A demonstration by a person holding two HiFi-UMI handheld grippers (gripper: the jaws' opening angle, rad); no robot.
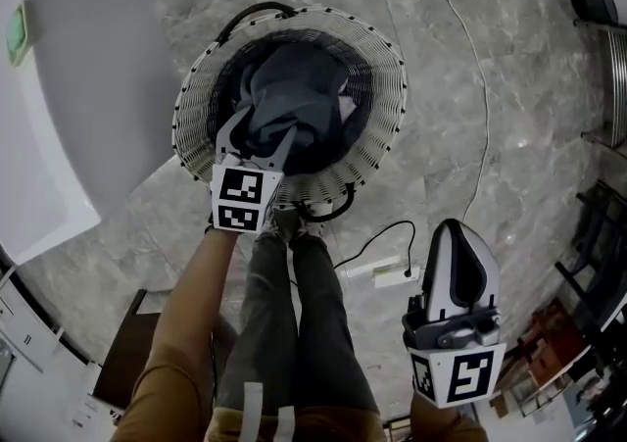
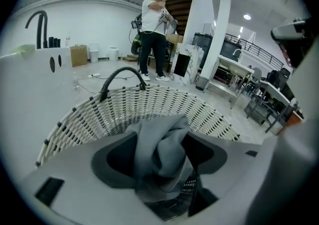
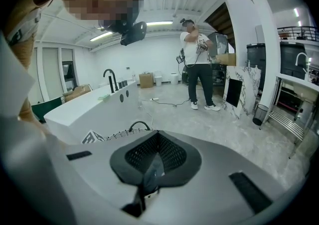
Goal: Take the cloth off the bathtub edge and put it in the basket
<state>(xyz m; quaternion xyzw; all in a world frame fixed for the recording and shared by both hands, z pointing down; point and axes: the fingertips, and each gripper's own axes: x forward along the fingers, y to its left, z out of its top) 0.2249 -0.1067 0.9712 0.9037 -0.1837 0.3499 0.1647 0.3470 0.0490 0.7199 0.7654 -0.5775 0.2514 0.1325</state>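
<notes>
Over the basket (image 1: 384,87), which stands on the stone floor (image 1: 509,136) just beside the rounded end of the bathtub (image 1: 59,87), the left tongs (image 1: 265,136) point down into the opening with the grey cloth (image 1: 294,97) between them. In the left gripper view the two halves stand apart and the cloth rises as a loose bunch in the gap, with dark pad showing on either side of it, so they look open and not pinching. Most of the cloth is heaped inside the basket, within the rim, and none of it seems to hang over the edge. The right tongs (image 1: 454,234) are closed on nothing and hang well apart from the basket, above bare floor by the person's leg. The drop looks almost done, and the risk lies in pulling away: a fold could catch on a pad and ride up with the left tongs, dragging the cloth back over the rim or onto the floor. The wicker basket looks light, so a nudge from the tongs against its rim could tilt or shift it. A white cable (image 1: 470,68) loops on the floor behind the basket and could trip a careless step.
</notes>
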